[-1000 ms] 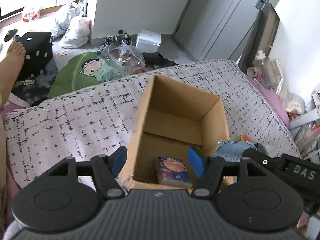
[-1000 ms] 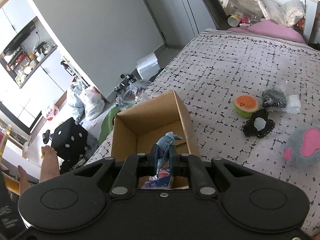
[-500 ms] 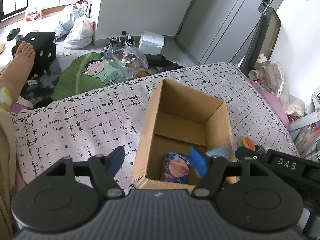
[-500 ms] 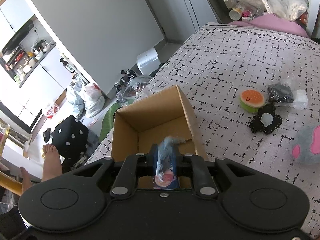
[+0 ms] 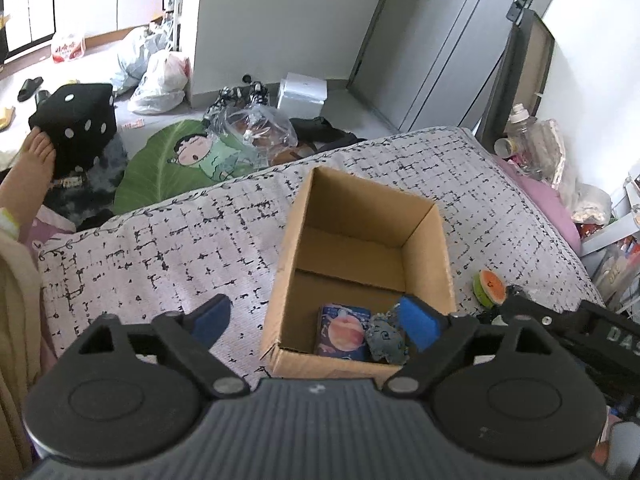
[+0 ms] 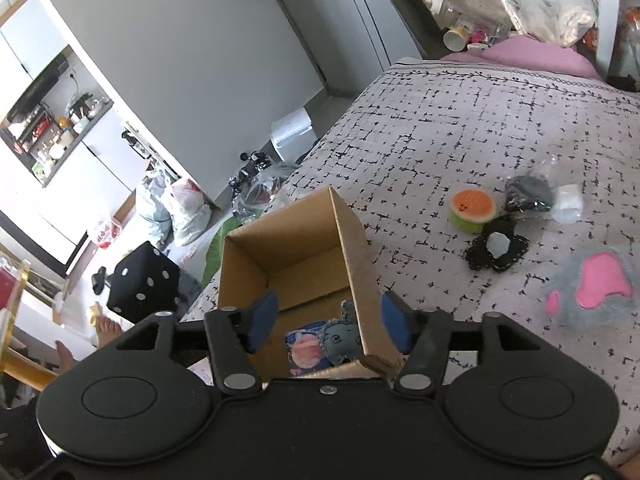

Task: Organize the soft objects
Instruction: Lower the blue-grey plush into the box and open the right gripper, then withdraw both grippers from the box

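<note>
Patterned bed cover (image 6: 460,128) underneath, cardboard box (image 5: 424,248) near its front edge, small blue denim toy (image 6: 340,338) lying loose at the box's near end beside a peach-printed packet (image 6: 306,346). Right gripper (image 6: 326,326) opening, nothing pinched; left gripper (image 5: 316,320) opening too, empty. Probably light and floppy (best pinched mid-body); "DAS" legible on the right gripper's side.

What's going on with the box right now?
Both grippers' jaws opening, empty. Denim toy dropped in box beside packet. Toys left on bed. Nothing blocking.
</note>
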Tool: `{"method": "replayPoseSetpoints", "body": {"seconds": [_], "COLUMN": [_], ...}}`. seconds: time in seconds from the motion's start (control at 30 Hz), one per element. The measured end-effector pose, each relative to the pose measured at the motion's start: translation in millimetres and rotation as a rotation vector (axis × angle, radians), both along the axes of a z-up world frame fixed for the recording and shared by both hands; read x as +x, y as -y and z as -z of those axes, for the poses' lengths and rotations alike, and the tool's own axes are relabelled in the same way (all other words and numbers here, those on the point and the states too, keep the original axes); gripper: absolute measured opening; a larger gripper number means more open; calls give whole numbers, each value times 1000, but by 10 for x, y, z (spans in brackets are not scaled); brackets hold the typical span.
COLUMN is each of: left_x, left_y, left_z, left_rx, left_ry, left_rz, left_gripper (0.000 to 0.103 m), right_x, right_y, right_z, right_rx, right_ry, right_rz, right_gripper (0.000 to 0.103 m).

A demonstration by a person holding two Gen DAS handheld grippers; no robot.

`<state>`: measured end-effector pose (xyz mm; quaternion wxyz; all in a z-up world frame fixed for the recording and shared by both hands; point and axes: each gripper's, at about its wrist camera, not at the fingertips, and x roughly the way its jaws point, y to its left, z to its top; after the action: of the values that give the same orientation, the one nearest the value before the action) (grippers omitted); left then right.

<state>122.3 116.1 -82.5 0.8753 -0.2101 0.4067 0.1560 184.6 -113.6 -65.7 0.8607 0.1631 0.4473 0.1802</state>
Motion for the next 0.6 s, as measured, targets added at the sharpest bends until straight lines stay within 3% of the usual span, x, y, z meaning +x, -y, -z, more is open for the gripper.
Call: {"method": "replayPoseSetpoints", "body": {"seconds": [0.1, 0.3, 0.6], "left_x": [-11, -55, -90], "left_y": [71, 215, 453], "left_z": [-34, -106, -259], "left_rx": [10, 15, 40], "left_ry": [-1, 12, 46], "left_rz": [4, 12, 20], "left_gripper": [96, 102, 103], "right_x": [-47, -113, -154], "right_y": [102, 308, 692], "right_z": [-67, -175, -286], "right_rx": [6, 7, 24], "right_ry": [22, 55, 91], "right_rz": [4, 9, 37], "right_gripper": [77, 91, 98]}}
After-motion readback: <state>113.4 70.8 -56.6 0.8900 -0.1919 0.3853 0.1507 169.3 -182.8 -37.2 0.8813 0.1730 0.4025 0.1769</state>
